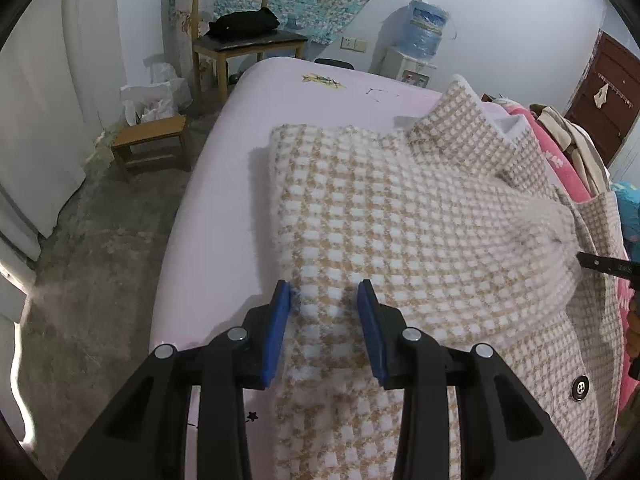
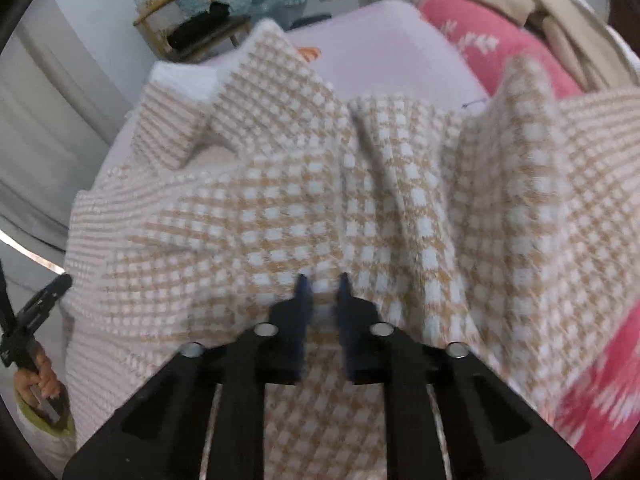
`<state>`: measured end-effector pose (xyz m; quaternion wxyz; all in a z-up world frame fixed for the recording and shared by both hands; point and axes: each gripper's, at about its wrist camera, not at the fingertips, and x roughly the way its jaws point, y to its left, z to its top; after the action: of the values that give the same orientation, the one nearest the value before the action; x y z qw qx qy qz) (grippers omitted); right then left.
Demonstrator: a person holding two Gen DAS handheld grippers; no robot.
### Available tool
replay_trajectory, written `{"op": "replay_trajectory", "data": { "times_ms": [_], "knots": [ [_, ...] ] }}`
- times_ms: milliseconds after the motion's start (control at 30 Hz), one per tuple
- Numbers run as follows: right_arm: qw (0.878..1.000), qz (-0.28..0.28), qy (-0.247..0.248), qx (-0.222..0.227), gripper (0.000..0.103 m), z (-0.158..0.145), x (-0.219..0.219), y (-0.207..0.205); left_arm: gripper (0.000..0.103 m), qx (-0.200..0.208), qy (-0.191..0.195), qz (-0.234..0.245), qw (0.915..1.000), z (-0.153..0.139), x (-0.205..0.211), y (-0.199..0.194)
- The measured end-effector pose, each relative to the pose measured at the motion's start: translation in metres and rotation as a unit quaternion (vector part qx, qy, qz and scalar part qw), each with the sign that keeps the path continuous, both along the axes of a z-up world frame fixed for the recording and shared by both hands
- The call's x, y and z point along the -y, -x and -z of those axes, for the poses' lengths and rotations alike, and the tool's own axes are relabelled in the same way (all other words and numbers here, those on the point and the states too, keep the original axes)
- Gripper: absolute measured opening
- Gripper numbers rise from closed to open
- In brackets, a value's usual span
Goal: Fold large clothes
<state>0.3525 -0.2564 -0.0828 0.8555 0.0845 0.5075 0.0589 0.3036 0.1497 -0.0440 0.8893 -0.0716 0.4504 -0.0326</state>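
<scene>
A large beige-and-white checked coat (image 1: pixel 400 220) lies on the pale pink bed (image 1: pixel 224 184), its collar (image 1: pixel 460 120) standing up at the far end. My left gripper (image 1: pixel 326 292) is open over the coat's folded left part, blue pads either side of a fabric ridge. In the right wrist view the coat (image 2: pixel 280 208) fills the frame, bunched in folds. My right gripper (image 2: pixel 323 280) has its jaws close together around a ridge of coat fabric; the image is blurred. The right gripper's tip (image 1: pixel 600 262) shows at the coat's right edge, the left one (image 2: pixel 36 312) at far left.
A wooden chair (image 1: pixel 236 44) with a black bag, a small stool (image 1: pixel 152 144) and white bags stand on the concrete floor left of the bed. A water dispenser (image 1: pixel 416 48) is against the far wall. A pink blanket (image 2: pixel 492 44) and beige clothes lie on the bed's right side.
</scene>
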Motion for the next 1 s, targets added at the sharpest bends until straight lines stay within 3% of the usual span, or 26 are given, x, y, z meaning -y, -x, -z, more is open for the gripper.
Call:
{"op": "replay_trajectory", "data": {
  "times_ms": [133,267,333,400,433,533,700,833,933,1000],
  "knots": [
    [0.999,0.008,-0.010,0.035,0.006,-0.024,0.003,0.033,0.035,-0.002,0.011,0.002,0.9999,0.001,-0.003,0.002],
    [1.000,0.011,0.002,0.018,0.008,-0.004,0.008,0.024,0.035,-0.003,0.006,0.001,1.0000,0.001,0.000,0.002],
    [1.000,0.020,-0.009,0.010,0.017,0.003,0.012,0.017,0.035,-0.001,0.011,-0.002,0.9999,-0.001,0.000,0.002],
    [0.998,0.032,-0.051,0.003,0.020,0.001,0.020,0.015,0.035,0.007,0.014,-0.006,0.9999,-0.011,-0.002,0.006],
    [0.997,0.036,-0.069,0.006,0.027,-0.002,0.025,0.018,0.035,0.018,0.016,-0.005,0.9997,-0.020,-0.004,0.011],
    [0.995,0.041,-0.073,0.048,0.045,-0.030,0.043,0.039,0.035,0.045,0.016,0.002,0.9988,-0.042,-0.006,0.021],
    [0.992,0.081,-0.052,0.087,0.047,-0.059,0.083,0.059,0.034,0.063,0.015,0.010,0.9979,-0.062,0.006,0.012],
    [0.992,0.090,-0.030,0.086,0.049,-0.063,0.090,0.057,0.035,0.053,0.012,0.010,0.9985,-0.052,0.024,-0.010],
    [0.991,0.102,0.001,0.088,0.049,-0.062,0.092,0.046,0.035,0.040,-0.016,0.007,0.9990,-0.035,0.038,-0.028],
    [0.992,0.095,-0.006,0.086,0.049,-0.063,0.095,0.040,0.035,0.028,-0.031,0.008,0.9991,-0.021,0.044,-0.036]
  ]
}}
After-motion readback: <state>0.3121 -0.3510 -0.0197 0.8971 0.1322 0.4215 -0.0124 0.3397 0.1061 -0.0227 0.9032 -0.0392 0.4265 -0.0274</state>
